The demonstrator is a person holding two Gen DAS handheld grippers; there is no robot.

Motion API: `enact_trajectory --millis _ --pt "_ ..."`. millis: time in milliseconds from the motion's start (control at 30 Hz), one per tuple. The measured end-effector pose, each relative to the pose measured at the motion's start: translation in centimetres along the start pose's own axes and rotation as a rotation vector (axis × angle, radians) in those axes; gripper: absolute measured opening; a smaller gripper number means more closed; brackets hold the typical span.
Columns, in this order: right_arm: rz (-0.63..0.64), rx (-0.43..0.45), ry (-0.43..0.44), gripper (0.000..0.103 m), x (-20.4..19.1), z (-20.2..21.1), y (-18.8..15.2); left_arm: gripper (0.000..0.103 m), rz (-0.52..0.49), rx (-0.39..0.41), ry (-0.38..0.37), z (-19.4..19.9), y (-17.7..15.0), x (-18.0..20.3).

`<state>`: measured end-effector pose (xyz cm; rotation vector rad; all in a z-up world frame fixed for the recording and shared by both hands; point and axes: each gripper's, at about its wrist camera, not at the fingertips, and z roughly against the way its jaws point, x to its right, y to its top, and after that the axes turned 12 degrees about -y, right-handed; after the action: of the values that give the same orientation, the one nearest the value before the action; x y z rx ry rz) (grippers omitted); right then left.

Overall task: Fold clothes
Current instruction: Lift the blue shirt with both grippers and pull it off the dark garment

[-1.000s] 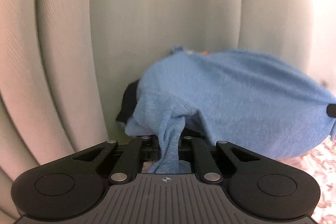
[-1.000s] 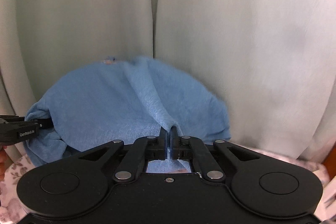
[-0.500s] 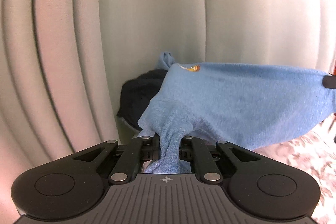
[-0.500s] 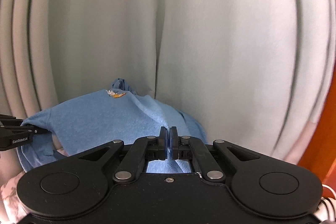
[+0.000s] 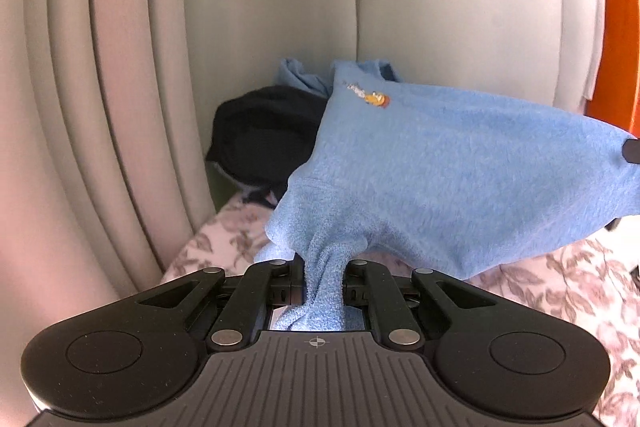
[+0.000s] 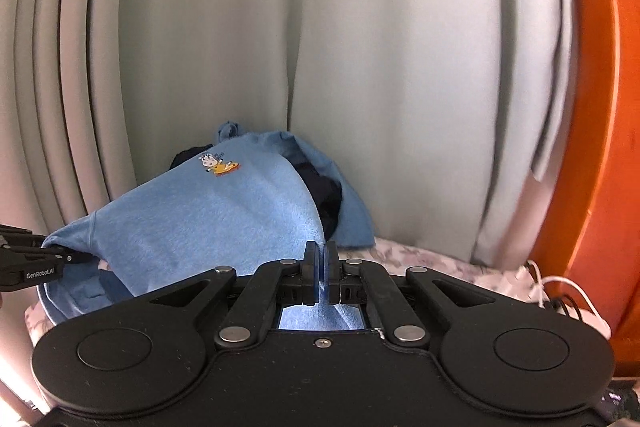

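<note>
A light blue fleece garment [image 5: 460, 167] was held stretched between the two grippers above a floral bedsheet [image 5: 560, 291], with pale curtains [image 5: 260, 7] hanging close behind. The left gripper [image 5: 323, 273] was pinched on a bunched, twisted corner of the garment, the cloth being squeezed into a rope between its jaws and trailing back toward the camera. The right gripper [image 6: 321, 269] was pressed nearly together on a thin edge of the same garment, only a sliver of blue being visible between its jaws. In the right wrist view the left gripper was seen at the far left edge, gripping the opposite corner. A small cartoon emblem [image 6: 219, 163] in white and orange was shown on the upper part of the fabric. A dark garment [image 5: 264, 139] was seen lying behind the blue one against the curtains, partly covered by it. An orange wooden panel [image 6: 600, 147] was seen at the right, and white cables [image 6: 560, 291] lay at its foot.
</note>
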<state>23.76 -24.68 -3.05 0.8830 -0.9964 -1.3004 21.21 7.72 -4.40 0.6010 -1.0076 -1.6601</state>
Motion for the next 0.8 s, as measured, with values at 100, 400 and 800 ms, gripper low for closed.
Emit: enact_trajectory --millis 100,400,800 --pt "-0.002 -0.015 -0.005 0.002 0.2 0.7 -1.2 0.006 -0.001 -0.014 -0.01 -3.0 0.6 0.8" --pt "0.0 -0.075 -0.043 0.002 2.6 3.0 -3.6 0.006 -0.043 -0.081 -0.048 -6.1 -0.8 2.6" --pt "0.005 -0.171 -0.08 0.002 4.3 5.0 -8.4 0.006 -0.077 -0.149 -0.103 -5.4 -5.2 4.6"
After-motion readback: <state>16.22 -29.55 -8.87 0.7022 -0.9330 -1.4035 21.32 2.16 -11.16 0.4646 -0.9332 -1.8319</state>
